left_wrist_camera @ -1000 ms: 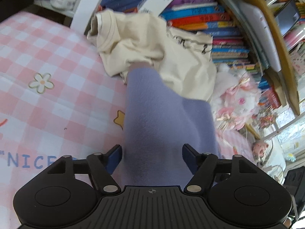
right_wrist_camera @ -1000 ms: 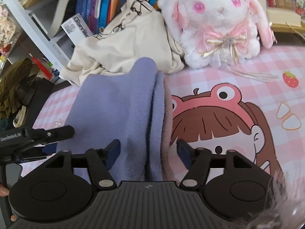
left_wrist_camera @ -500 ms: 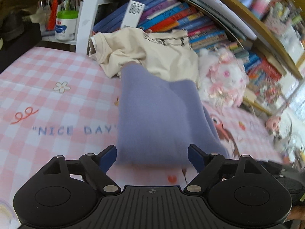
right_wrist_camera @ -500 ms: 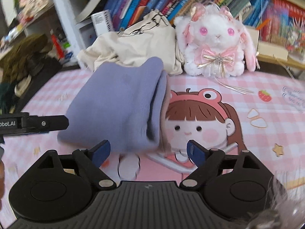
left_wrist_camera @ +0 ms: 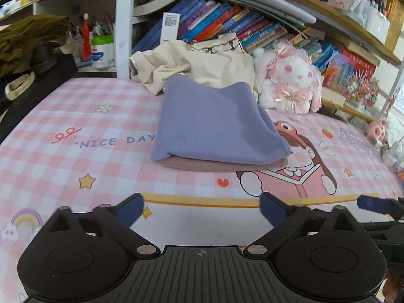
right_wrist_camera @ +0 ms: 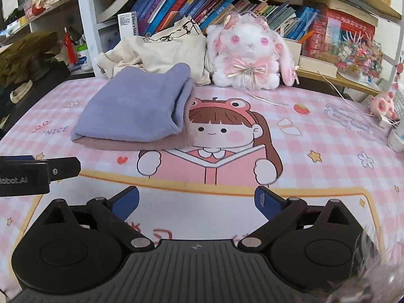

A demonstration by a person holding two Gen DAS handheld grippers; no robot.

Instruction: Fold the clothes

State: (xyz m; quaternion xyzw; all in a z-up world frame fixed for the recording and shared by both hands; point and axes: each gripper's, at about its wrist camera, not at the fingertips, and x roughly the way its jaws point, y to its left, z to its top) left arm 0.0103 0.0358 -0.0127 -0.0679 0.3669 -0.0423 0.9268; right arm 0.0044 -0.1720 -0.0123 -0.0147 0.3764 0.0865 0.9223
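A folded lavender garment lies on a folded dusty-pink garment on the pink checked mat. The stack also shows in the right wrist view, lavender over pink. A crumpled cream garment lies behind the stack, also in the right wrist view. My left gripper is open and empty, a short way in front of the stack. My right gripper is open and empty, in front and right of it.
A white plush rabbit sits right of the cream garment, against a shelf of books. Dark items and an olive cloth lie off the mat's left edge. Small objects sit at the mat's right edge.
Both grippers have let go of the lavender garment and drawn back from it. The garment now rests folded on the pink one.
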